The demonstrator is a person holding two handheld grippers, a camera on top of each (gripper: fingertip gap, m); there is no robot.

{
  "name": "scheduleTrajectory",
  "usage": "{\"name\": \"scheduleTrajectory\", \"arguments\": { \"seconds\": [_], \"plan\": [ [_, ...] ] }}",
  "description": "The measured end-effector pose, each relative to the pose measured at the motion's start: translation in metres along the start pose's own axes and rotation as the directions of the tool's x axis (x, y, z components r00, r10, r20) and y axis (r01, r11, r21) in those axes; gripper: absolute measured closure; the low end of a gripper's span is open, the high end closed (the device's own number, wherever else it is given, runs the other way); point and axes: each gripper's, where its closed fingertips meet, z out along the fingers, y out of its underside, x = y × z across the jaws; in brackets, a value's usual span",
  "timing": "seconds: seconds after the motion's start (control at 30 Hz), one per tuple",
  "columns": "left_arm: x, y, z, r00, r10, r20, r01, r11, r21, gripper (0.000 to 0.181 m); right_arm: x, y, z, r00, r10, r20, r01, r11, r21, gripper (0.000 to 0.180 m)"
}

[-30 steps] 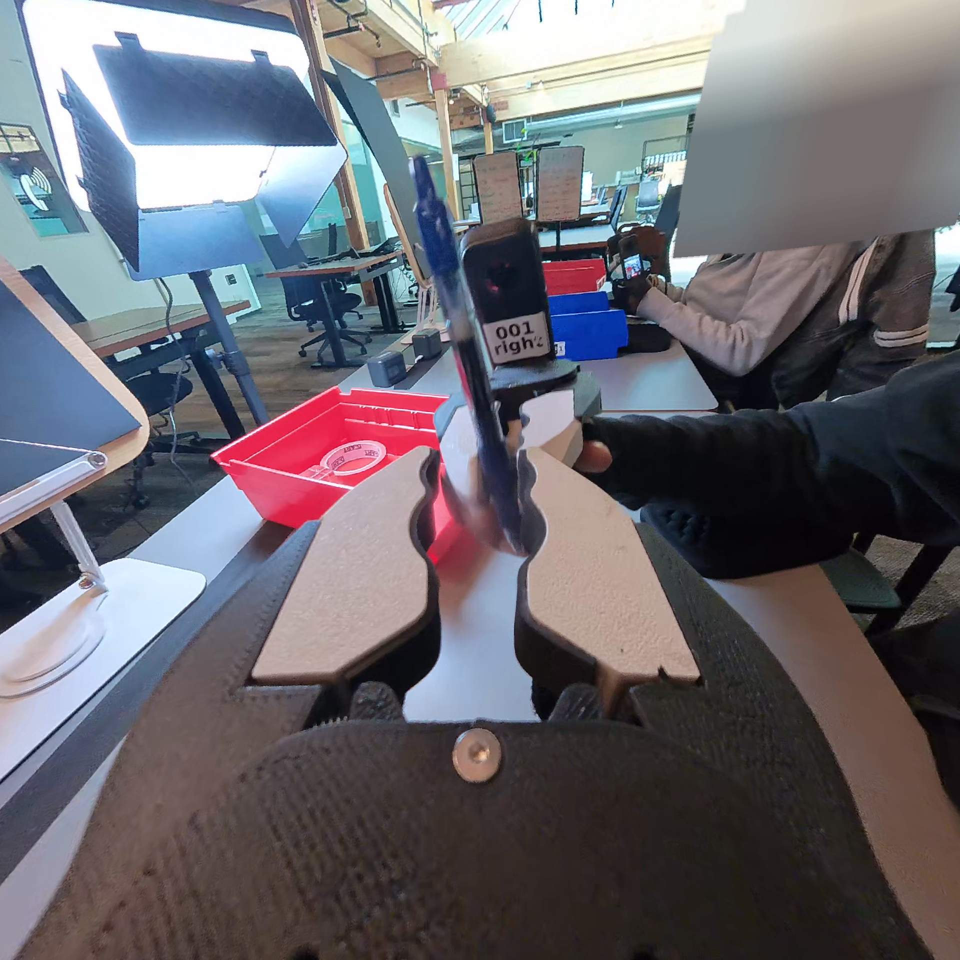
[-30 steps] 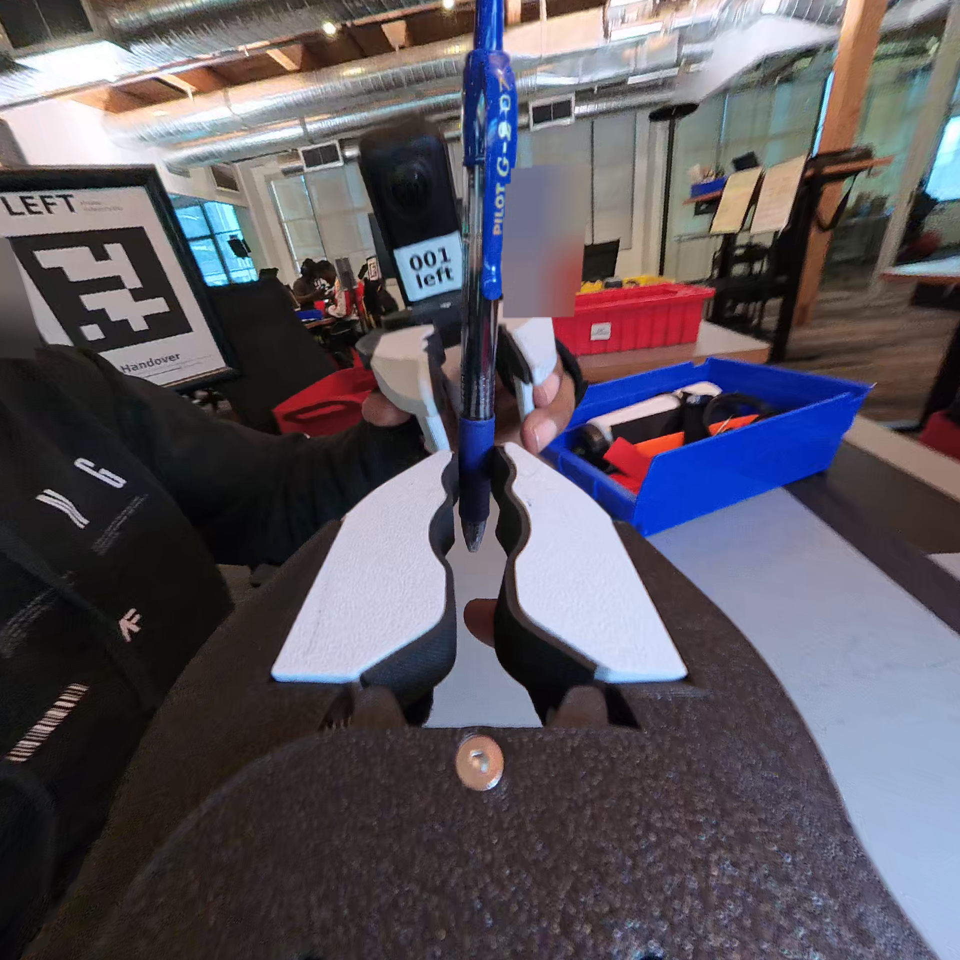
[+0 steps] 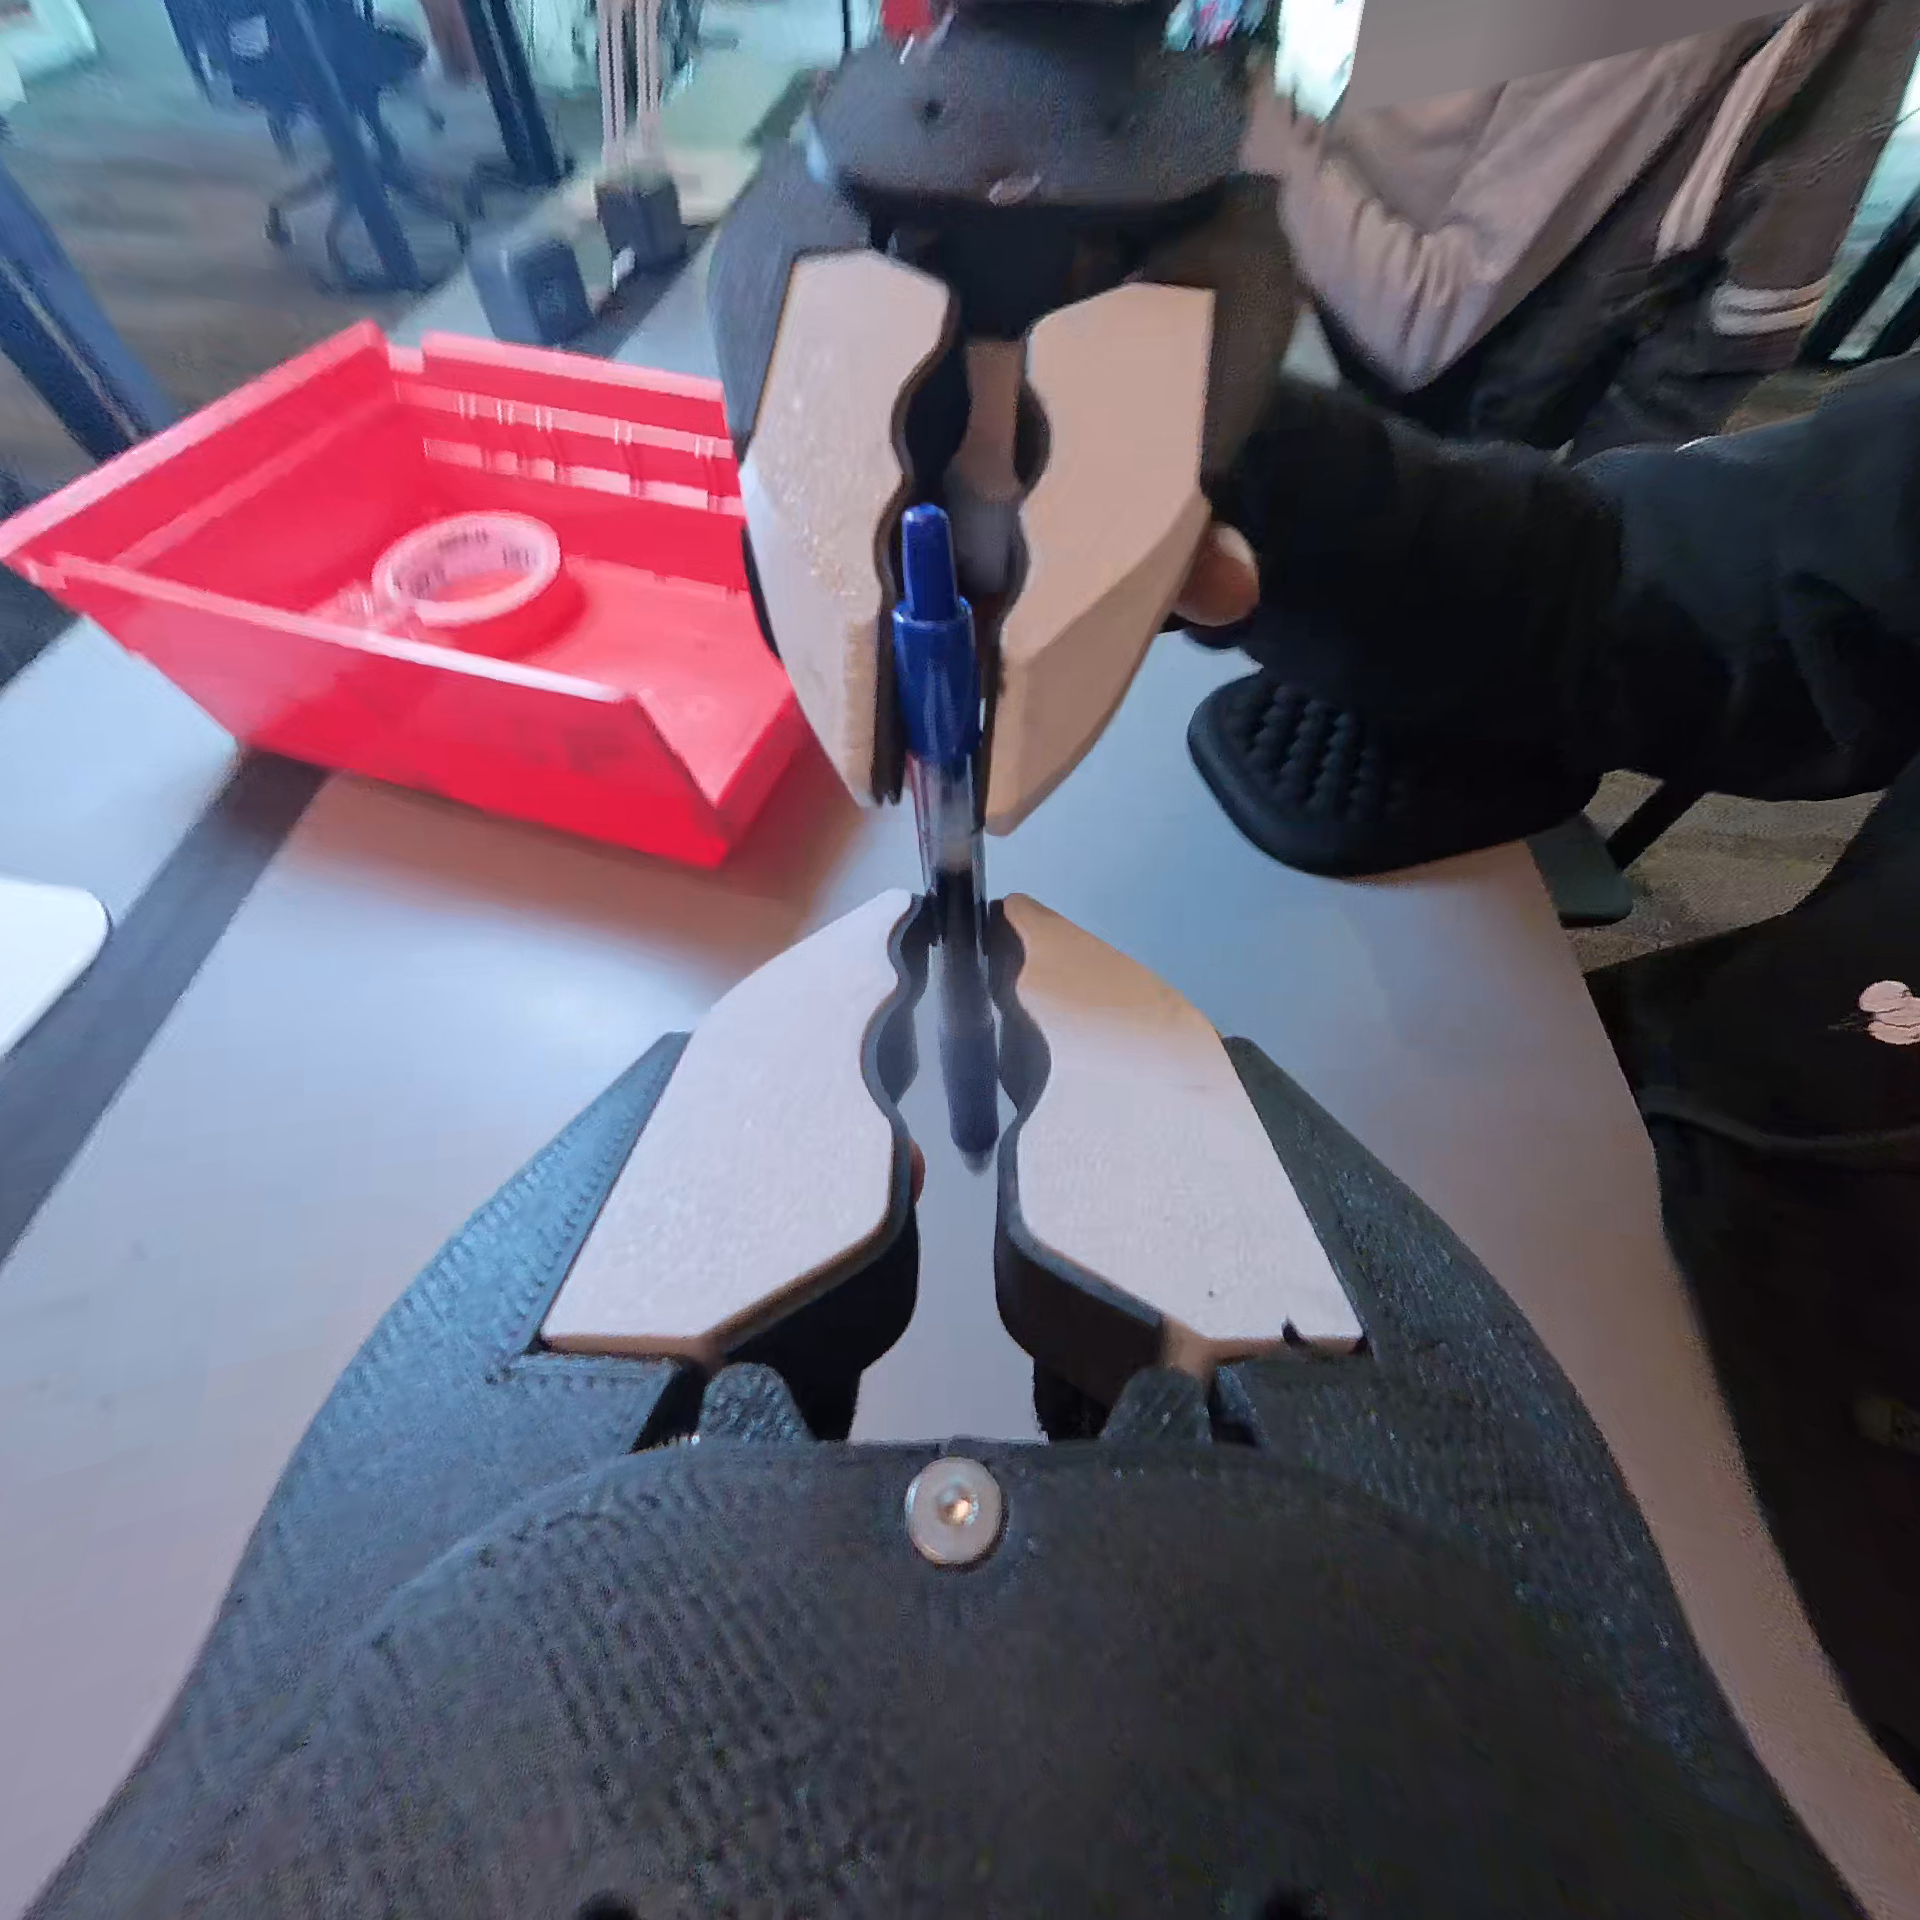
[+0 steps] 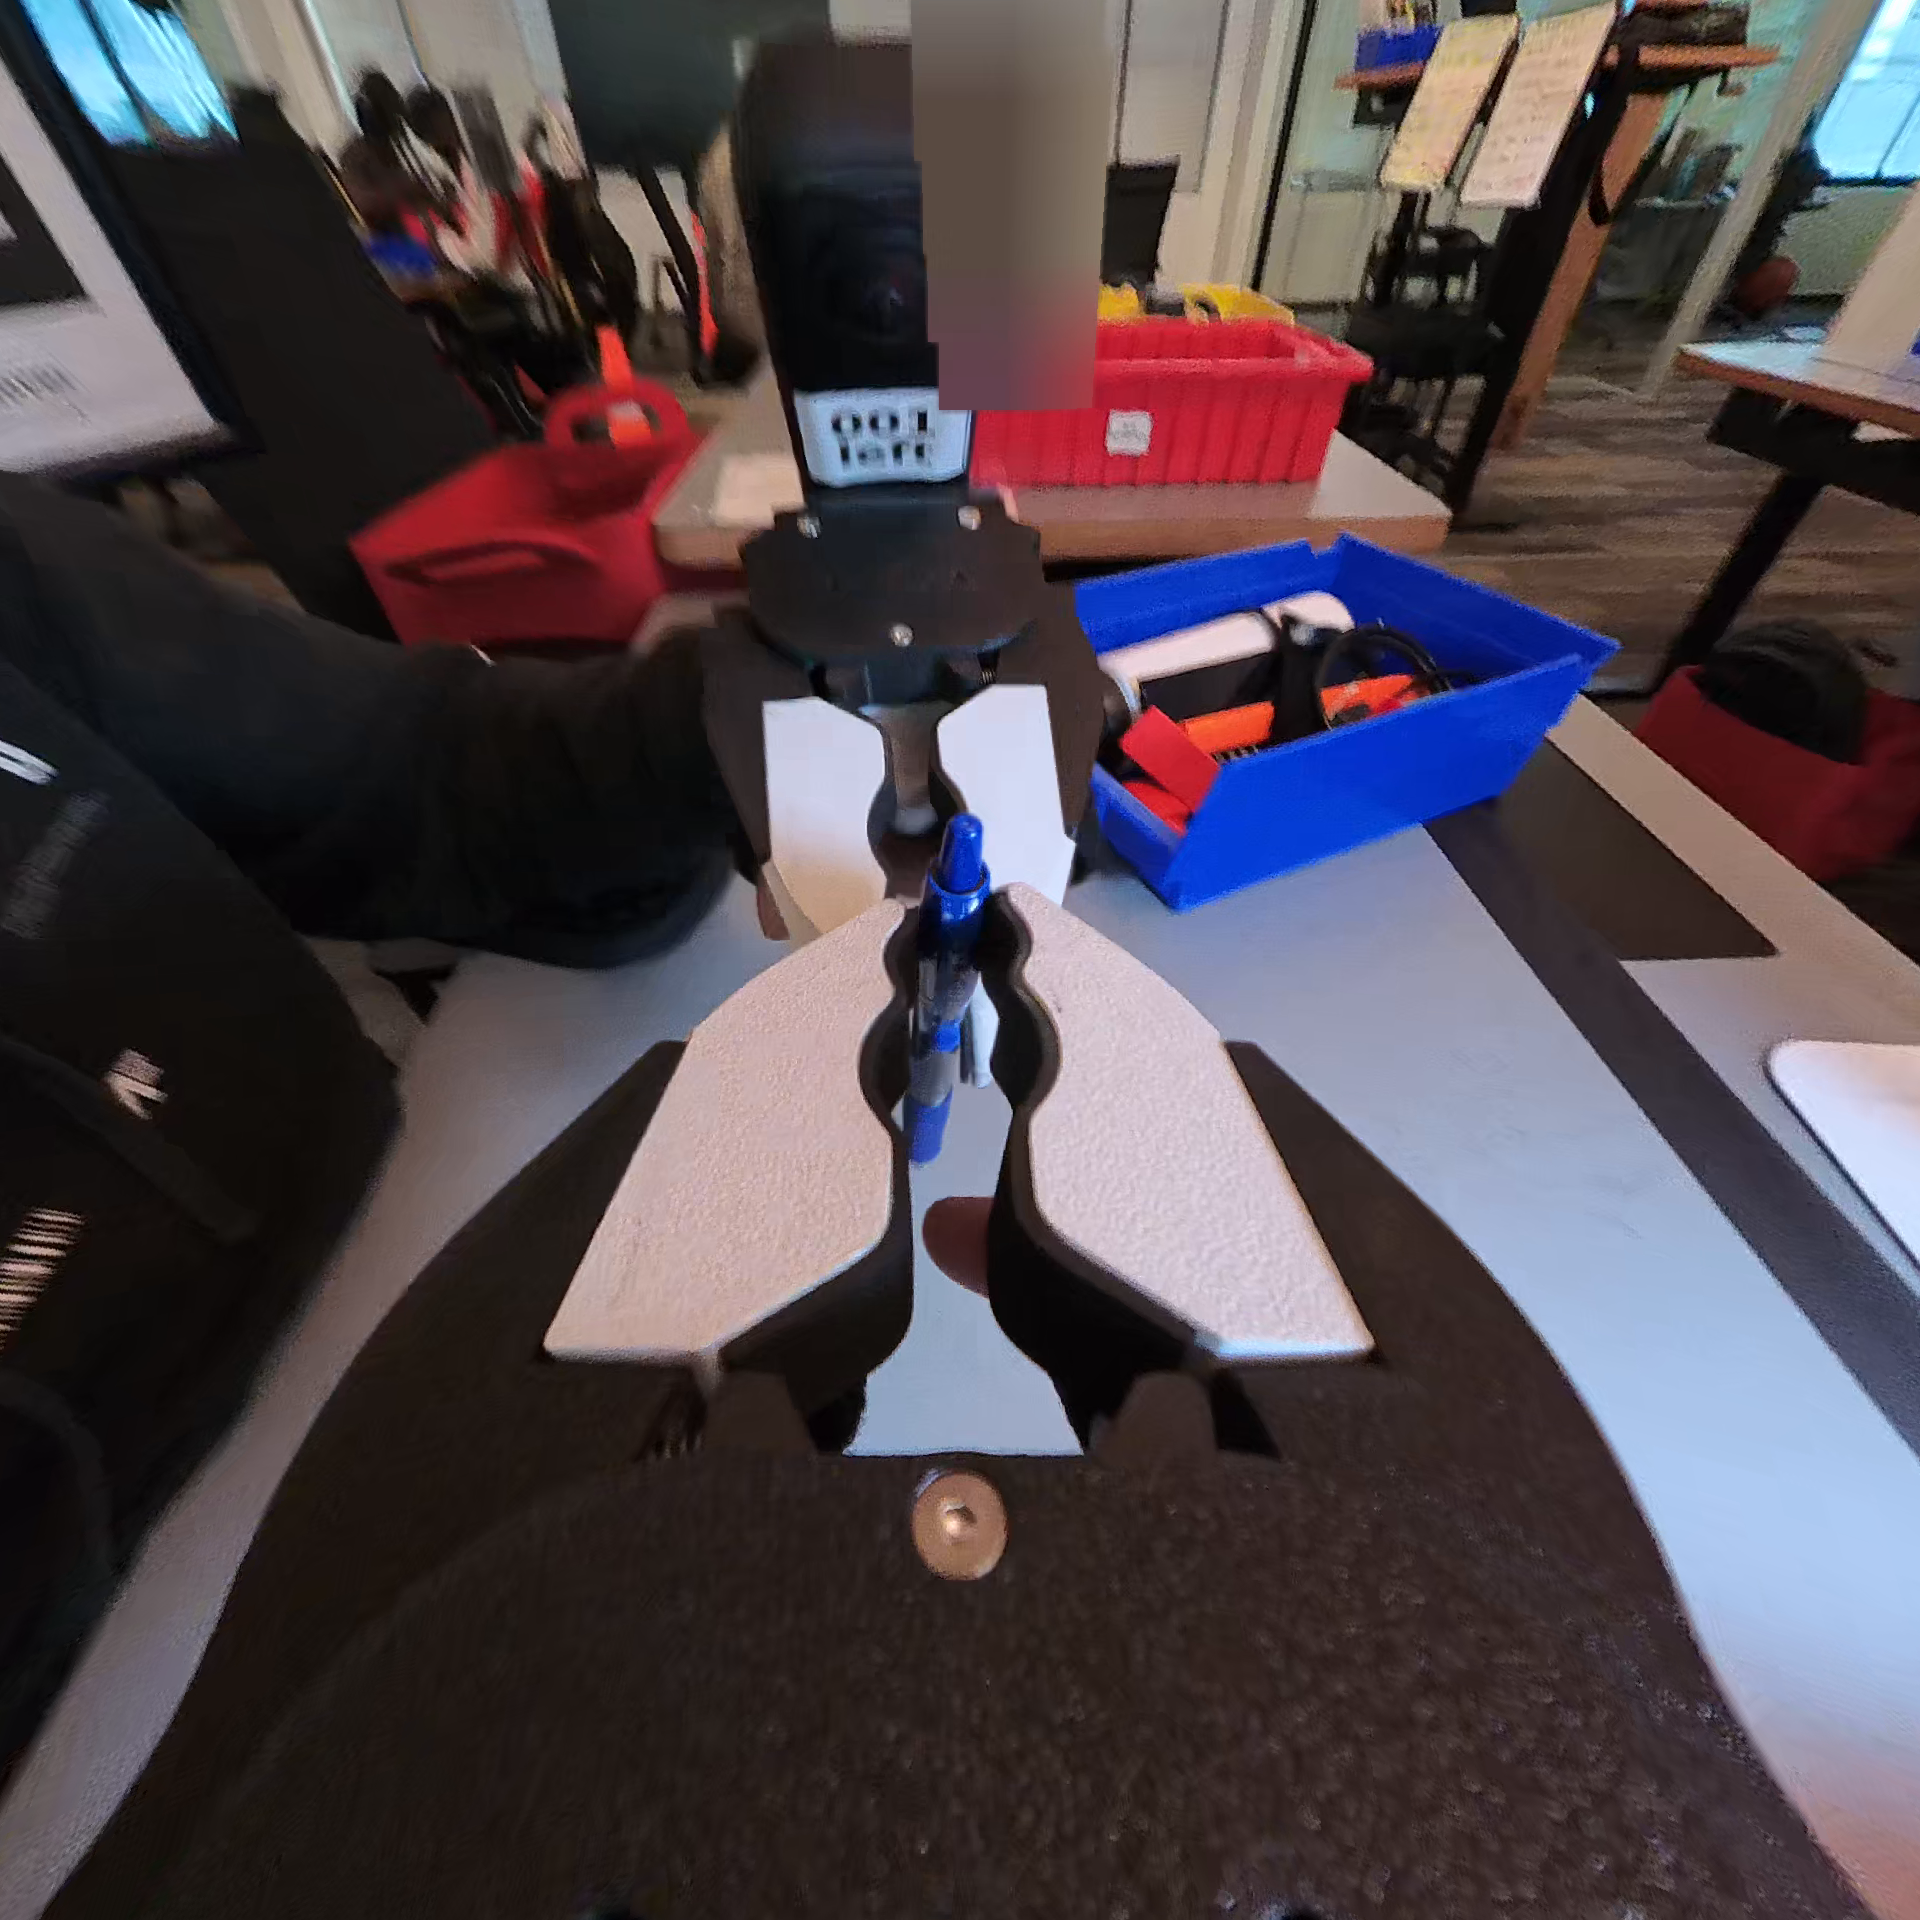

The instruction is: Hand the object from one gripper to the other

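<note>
A blue pen (image 3: 935,686) stands nearly upright between my two grippers, over the grey table (image 3: 416,1039). My left gripper (image 3: 953,906) is shut on the pen's lower part, and the pen's tip sits in the hollow between its fingers. My right gripper (image 3: 940,805) faces it from the far side, with its fingers closed on the pen just below the clip. In the right wrist view the pen (image 4: 940,997) sits between the right gripper's (image 4: 958,904) tips. The left gripper's fingers (image 4: 821,800) show behind it, their tips hidden.
A red bin (image 3: 416,707) holding a tape roll (image 3: 468,571) stands to the left. A blue bin (image 4: 1351,790) of mixed items stands to the right in the right wrist view. A white pad (image 4: 1860,1132) lies at the table edge. A seated person (image 3: 1507,208) is behind. My hands' fingertips stand some 4 cm from each other.
The left gripper's fingers have closed onto the pen, which only the right gripper held before. Both grippers have tilted down toward the table.
</note>
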Motion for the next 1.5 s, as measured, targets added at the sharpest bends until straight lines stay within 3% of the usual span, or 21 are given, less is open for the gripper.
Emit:
{"name": "scheduleTrajectory", "arguments": {
  "seconds": [0.23,0.4,0.57,0.73,0.93,1.07,1.17,1.23,1.33,1.43,1.5],
  "plan": [
    [0.023,-0.05,-0.036,0.973,0.229,0.031,-0.228,0.932,0.281,0.156,-0.007,-0.057,-0.036,0.963,0.197,0.184,-0.247,0.918,0.309,0.169],
    [0.028,-0.055,-0.048,0.887,0.429,0.169,-0.46,0.854,0.243,0.151,0.004,-0.068,-0.053,0.892,0.336,0.302,-0.435,0.821,0.37,0.168],
    [0.011,-0.048,-0.046,0.799,0.52,0.303,-0.574,0.81,0.122,0.15,0.02,-0.062,-0.06,0.803,0.469,0.368,-0.586,0.733,0.345,0.169],
    [-0.005,-0.042,-0.03,0.584,0.674,0.452,-0.73,0.68,-0.07,0.144,0.03,-0.053,-0.05,0.741,0.559,0.372,-0.667,0.671,0.323,0.169],
    [-0.007,-0.047,-0.021,0.159,0.809,0.566,-0.862,0.393,-0.319,0.141,0.038,-0.035,-0.03,0.63,0.675,0.385,-0.776,0.572,0.266,0.169],
    [-0.003,-0.047,-0.02,0.034,0.821,0.57,-0.876,0.299,-0.379,0.158,0.043,-0.026,-0.024,0.593,0.7,0.397,-0.804,0.545,0.24,0.167],
    [-0.001,-0.049,-0.02,0.089,0.812,0.577,-0.874,0.342,-0.346,0.168,0.047,-0.016,-0.019,0.592,0.719,0.364,-0.805,0.548,0.227,0.162],
    [0.0,-0.053,-0.024,0.242,0.761,0.602,-0.855,0.461,-0.239,0.168,0.052,-0.009,-0.015,0.627,0.716,0.308,-0.779,0.58,0.238,0.153],
    [-0.006,-0.063,-0.037,0.505,0.597,0.623,-0.751,0.66,-0.024,0.169,0.059,-0.005,-0.02,0.712,0.671,0.207,-0.701,0.669,0.247,0.124],
    [-0.015,-0.067,-0.048,0.786,0.348,0.511,-0.509,0.834,0.215,0.169,0.058,-0.007,-0.029,0.876,0.481,0.038,-0.475,0.847,0.24,0.12],
    [-0.021,-0.068,-0.055,0.897,0.18,0.404,-0.326,0.887,0.328,0.169,0.056,-0.013,-0.035,0.95,0.302,-0.082,-0.277,0.934,0.223,0.124]
  ]
}}
